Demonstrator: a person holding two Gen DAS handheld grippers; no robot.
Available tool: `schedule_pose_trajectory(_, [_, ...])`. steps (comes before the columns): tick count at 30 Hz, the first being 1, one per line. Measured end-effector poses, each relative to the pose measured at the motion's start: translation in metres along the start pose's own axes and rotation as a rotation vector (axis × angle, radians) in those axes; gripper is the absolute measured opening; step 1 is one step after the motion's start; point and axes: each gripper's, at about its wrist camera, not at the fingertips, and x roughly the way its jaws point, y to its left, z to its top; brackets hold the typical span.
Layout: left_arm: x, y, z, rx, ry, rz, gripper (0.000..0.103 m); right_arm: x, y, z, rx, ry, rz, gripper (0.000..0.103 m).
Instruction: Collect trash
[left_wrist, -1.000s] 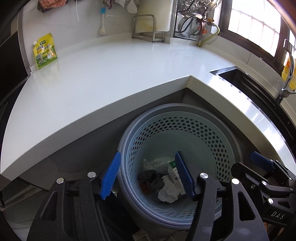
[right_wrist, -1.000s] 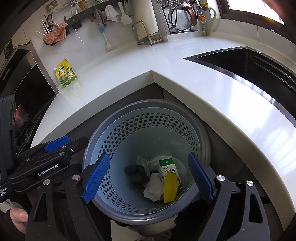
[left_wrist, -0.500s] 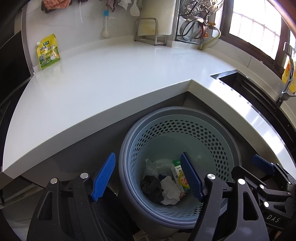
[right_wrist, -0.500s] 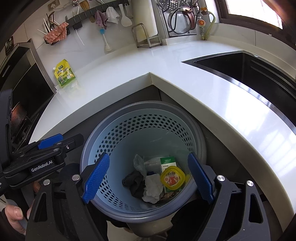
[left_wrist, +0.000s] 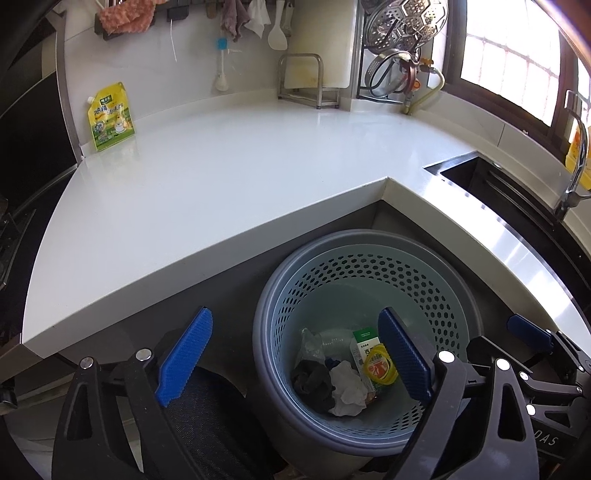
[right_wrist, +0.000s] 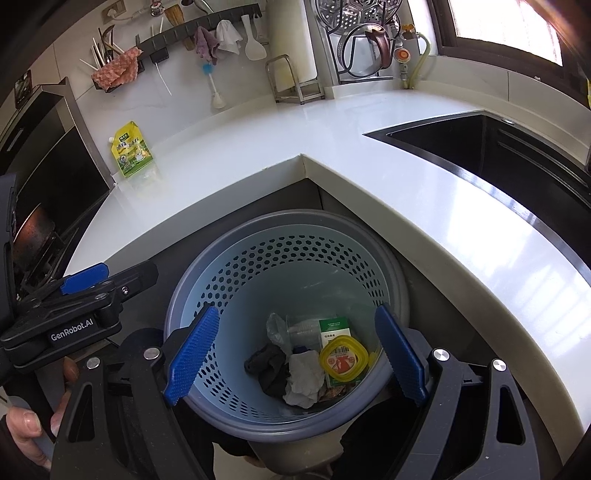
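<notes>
Yellow-green spouted pouch (left_wrist: 110, 117): glossy printed plastic, standing against the back wall at the far left edge of the countertop (left_wrist: 229, 177).

Countertop: smooth white stone, glossy, L-shaped with an inner corner notched above the bin.

Wall rail: dark bar carrying a pink textured cloth (right_wrist: 117, 70), grey and white rags and a white spatula; a bottle brush (left_wrist: 221, 62) with a blue head hangs just below.

Left gripper (left_wrist: 295, 358): black frame, blue ribbed pads; jaws opening, spread wide, nothing between them. It hangs above the near rim of the bin.

Trash bin (left_wrist: 284, 295): round grey plastic outer shell with a pale blue perforated liner, standing on the floor under the countertop's inner corner. Contents, left to right: crumpled clear plastic (right_wrist: 277, 328), dark limp cloth (right_wrist: 267, 369), crushed white paper (right_wrist: 303, 380), green-and-white carton (right_wrist: 334, 326), and a yellow rounded-square lid (right_wrist: 344, 358) lying flat on top of the carton.

Right gripper (right_wrist: 297, 354): same build, jaws wide apart and empty, over the bin opening.

Sink (right_wrist: 480, 147): dark rectangular basin set into the right run of the countertop.

View differences: the right wrist view alone shows the person's hand (right_wrist: 33, 428) on the left tool's handle and the tool's white lettering; the left wrist view alone shows the chrome tap (left_wrist: 574, 155) and a yellow bottle (left_wrist: 578, 155) behind it.
</notes>
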Motion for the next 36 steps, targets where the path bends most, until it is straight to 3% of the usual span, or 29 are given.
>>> schedule_pose_trajectory(9, [-0.0081, 0.0023, 0.0012, 0.003, -0.021, 0.019, 0.097, -0.0027, 0.0033, 0.0003, -0.010, -0.005, -0.006, 0.083])
schedule_pose_trajectory(36, [-0.0082, 0.0078, 0.0010, -0.001, -0.010, 0.049, 0.097, -0.0045, 0.0075, 0.0010, -0.020, -0.005, -0.002, 0.083])
